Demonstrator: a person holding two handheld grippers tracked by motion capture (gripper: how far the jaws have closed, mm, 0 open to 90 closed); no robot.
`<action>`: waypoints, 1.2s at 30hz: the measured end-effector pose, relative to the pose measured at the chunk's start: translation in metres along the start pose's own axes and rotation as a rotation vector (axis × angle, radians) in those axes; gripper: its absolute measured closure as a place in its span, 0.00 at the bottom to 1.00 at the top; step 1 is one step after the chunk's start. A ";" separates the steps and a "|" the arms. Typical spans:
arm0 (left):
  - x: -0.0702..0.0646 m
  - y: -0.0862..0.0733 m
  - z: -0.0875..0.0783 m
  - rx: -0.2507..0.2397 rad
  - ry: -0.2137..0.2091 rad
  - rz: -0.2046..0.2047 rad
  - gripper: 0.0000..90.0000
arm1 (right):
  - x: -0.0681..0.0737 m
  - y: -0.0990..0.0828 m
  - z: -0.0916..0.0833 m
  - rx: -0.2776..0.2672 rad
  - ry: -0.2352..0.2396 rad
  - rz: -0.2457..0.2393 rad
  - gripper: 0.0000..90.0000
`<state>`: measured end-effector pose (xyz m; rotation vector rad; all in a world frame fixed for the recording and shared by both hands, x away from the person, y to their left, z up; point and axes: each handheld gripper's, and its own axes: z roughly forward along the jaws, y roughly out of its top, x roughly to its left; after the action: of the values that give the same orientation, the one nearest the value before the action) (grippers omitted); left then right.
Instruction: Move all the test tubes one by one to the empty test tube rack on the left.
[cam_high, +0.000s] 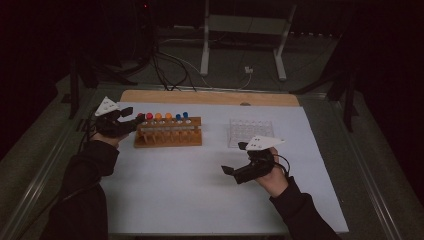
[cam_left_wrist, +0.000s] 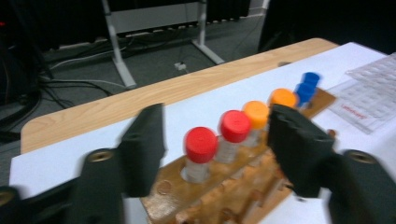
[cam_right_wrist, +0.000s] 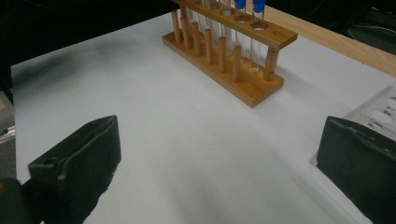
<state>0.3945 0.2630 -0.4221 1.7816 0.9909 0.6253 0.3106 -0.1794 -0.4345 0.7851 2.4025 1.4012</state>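
Six capped tubes stand upright in the rack (cam_high: 168, 132) on the worktop (cam_high: 200, 200), left tool (cam_high: 131, 120) at the rack's left end, released with the red tube (cam_left_wrist: 201, 145) untouched between its pads, right tool (cam_high: 232, 170) spread empty, well right of the rack.

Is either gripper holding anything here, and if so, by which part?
Nothing is held. The left gripper has open jaws either side of the red-capped tubes in the rack, pads apart from them. The right gripper is open over the bare mat.
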 end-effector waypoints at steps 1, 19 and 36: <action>-0.003 0.001 -0.004 0.001 -0.022 -0.003 0.30 | 0.000 0.000 0.000 -0.001 0.000 0.001 0.00; -0.074 -0.024 -0.028 -0.012 -0.393 0.039 0.01 | 0.001 -0.005 -0.009 -0.009 -0.005 0.008 0.00; -0.113 -0.076 -0.030 0.071 -0.472 0.090 0.01 | -0.001 -0.026 -0.014 0.006 -0.022 0.027 0.00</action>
<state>0.2842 0.1977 -0.4782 1.9242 0.6171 0.2046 0.2961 -0.2004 -0.4501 0.8335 2.3886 1.3888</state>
